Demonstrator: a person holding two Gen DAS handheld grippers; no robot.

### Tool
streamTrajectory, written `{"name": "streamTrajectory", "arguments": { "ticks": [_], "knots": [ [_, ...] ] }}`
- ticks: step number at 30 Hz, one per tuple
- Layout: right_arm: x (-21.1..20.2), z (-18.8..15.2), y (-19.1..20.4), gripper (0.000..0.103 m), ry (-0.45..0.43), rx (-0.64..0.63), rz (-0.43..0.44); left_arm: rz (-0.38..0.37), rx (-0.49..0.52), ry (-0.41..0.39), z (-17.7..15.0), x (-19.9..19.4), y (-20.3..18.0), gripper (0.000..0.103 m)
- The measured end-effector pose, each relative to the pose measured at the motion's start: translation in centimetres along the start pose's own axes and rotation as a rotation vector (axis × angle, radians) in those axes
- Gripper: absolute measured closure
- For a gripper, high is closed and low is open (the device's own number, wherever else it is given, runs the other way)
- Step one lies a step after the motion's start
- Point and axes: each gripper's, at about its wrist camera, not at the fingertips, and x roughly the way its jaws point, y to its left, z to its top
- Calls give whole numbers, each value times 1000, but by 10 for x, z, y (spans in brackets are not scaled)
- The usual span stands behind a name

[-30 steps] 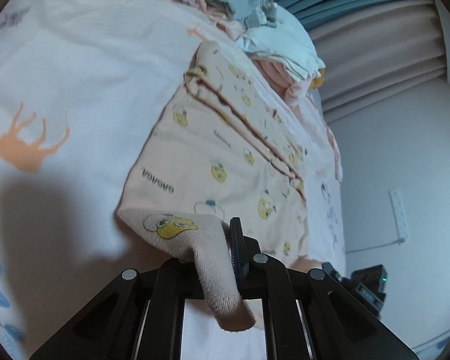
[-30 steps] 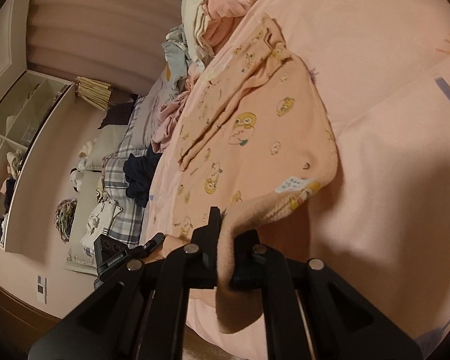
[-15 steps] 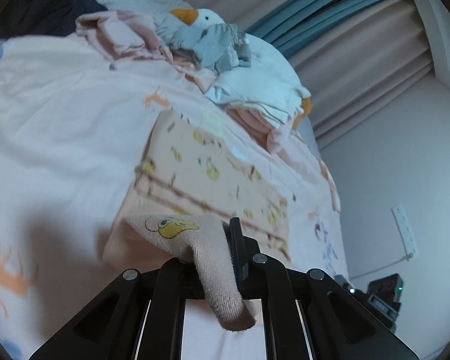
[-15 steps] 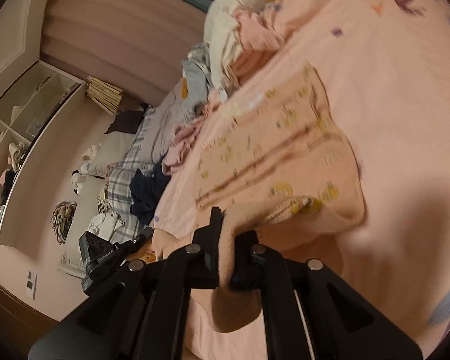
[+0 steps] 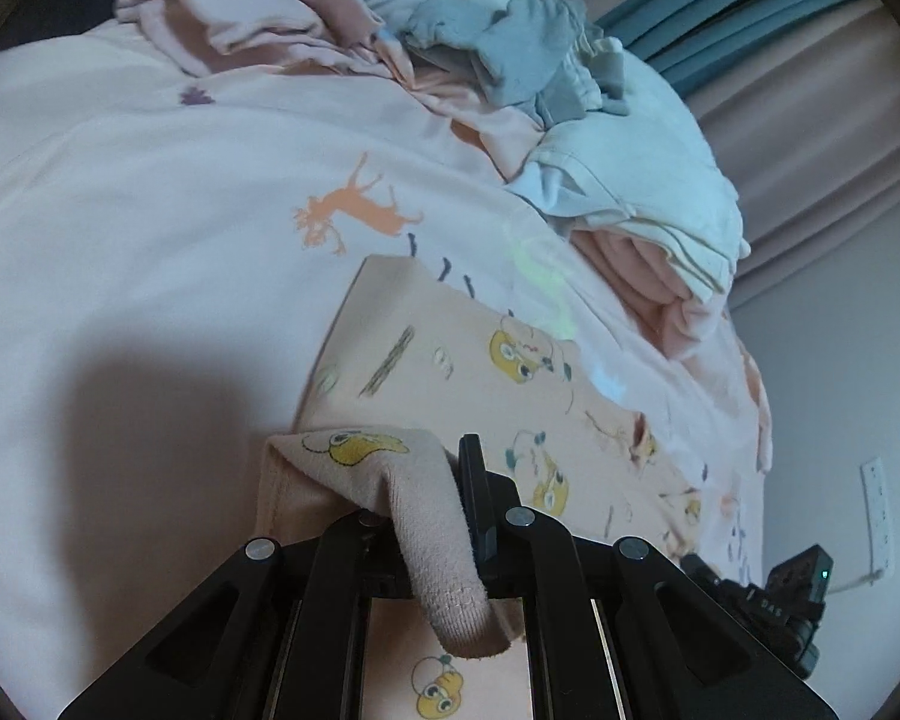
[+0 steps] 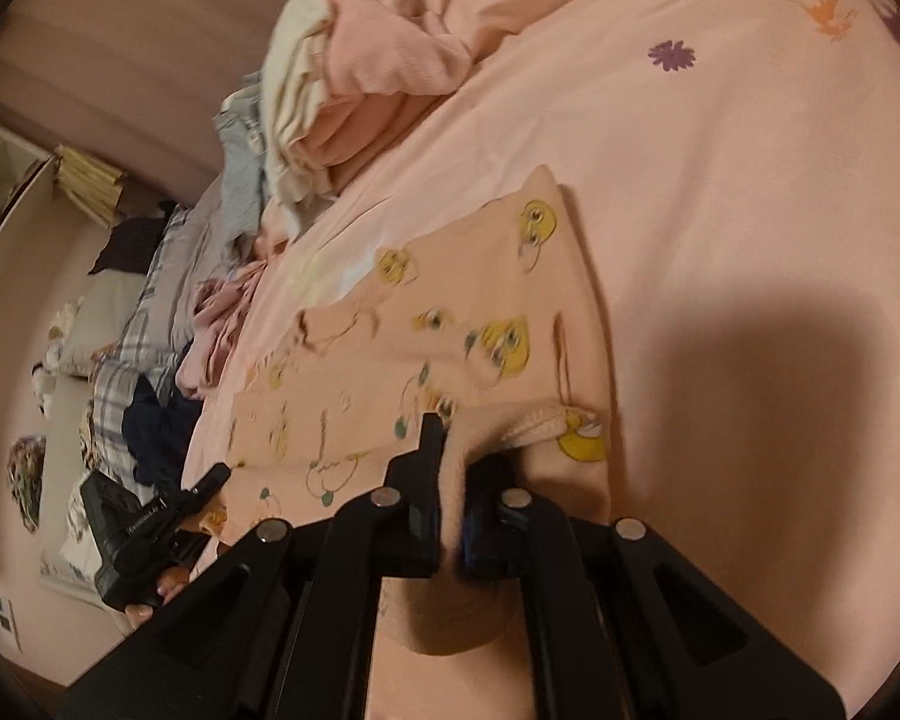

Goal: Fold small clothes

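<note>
Peach fleece garment [image 5: 498, 396], yellow cartoon-bird print, folded on bedspread [image 5: 150, 192]; both grippers' fingers [image 5: 471, 480] pinch its edge.

**Left gripper clamped on garment edge**

Left gripper [image 5: 450, 516] pinching folded edge of peach cartoon-print garment [image 5: 480, 372], cuff hanging between jaws. Garment spread on pink bedsheet [image 5: 150, 210]. Beyond: pile of clothes [image 5: 642, 192], grey goose plush [image 5: 498, 30] on top. Curtain [image 5: 810, 90] behind. Other gripper [image 5: 774, 606] at lower right.

Folded-over fleece is covering the left gripper's [image 5: 450, 516] left finger, and the pink garment [image 6: 450, 324] is smearing with motion blur, leaving its yellow cartoon prints soft and its lettering unreadable.
</note>
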Motion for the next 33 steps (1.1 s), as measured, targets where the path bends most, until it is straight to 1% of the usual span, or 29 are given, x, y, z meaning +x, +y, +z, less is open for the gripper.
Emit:
{"name": "streamTrajectory", "arguments": {
  "ticks": [1,3,4,6,7,8,9,10,11,12,13,14,15,16,17,18,19,20,21,22,23,24,25,26,27,28,30,31,33],
  "knots": [
    [2,7,2,97,-8,-6,-1,5,22,-5,5,-1,-3,96],
    [6,18,11,98,-24,-31,-35,54,86,-31,15,-4,-15,96],
    [9,21,14,97,-26,-39,-47,93,107,-36,18,0,-18,96],
    [21,29,12,97,-20,-9,-60,142,89,-1,26,13,-16,96],
    [25,31,7,96,-3,31,-56,153,62,42,29,19,-11,96],
    [25,33,2,96,13,72,-31,140,53,51,30,17,-9,96],
    [22,35,0,96,20,80,-14,116,67,36,30,10,-9,96],
    [15,36,0,95,25,79,-14,105,96,19,30,2,-12,96],
    [5,38,0,94,13,72,-35,113,141,2,30,-10,-19,96],
    [-11,40,2,85,-21,59,-85,130,164,0,31,-20,-25,95],
    [-27,41,4,71,-62,44,-139,148,168,4,33,-28,-30,93],
    [-41,42,7,62,-102,31,-180,160,160,4,35,-35,-32,90],
    [-59,40,9,51,-151,16,-219,171,148,-1,36,-44,-33,78],
    [-73,38,12,50,-179,0,-242,191,139,-22,36,-53,-35,52],
    [-86,33,17,51,-181,-29,-261,209,134,-53,36,-60,-35,42],
    [-91,30,21,60,-168,-52,-267,235,128,-103,35,-69,-37,34],
    [-95,26,26,76,-147,-79,-272,254,121,-145,34,-75,-38,34],
    [-96,22,30,82,-130,-98,-279,260,118,-176,32,-82,-40,34],
    [-96,15,35,82,-115,-122,-290,247,130,-172,31,-85,-42,34],
    [-95,7,41,82,-97,-155,-296,232,147,-149,30,-86,-44,34],
    [-90,-1,46,82,-66,-191,-291,226,168,-104,26,-85,-46,36],
    [-84,-6,46,82,-36,-210,-280,230,188,-57,22,-81,-47,43],
    [-74,-10,48,82,1,-226,-265,259,228,16,13,-74,-48,51],
    [-60,-17,52,82,45,-244,-255,293,271,67,4,-64,-50,54],
    [-45,-19,57,82,68,-255,-256,335,327,111,-8,-54,-52,54],
    [-29,-22,62,82,95,-268,-256,367,377,138,-19,-44,-52,54],
    [6,-27,71,82,142,-284,-241,424,464,182,-39,-13,-51,54],
    [20,-27,75,82,147,-292,-240,443,468,186,-40,3,-50,54],
    [39,-19,82,82,106,-293,-253,485,433,129,-29,20,-51,54]
  ]
}}
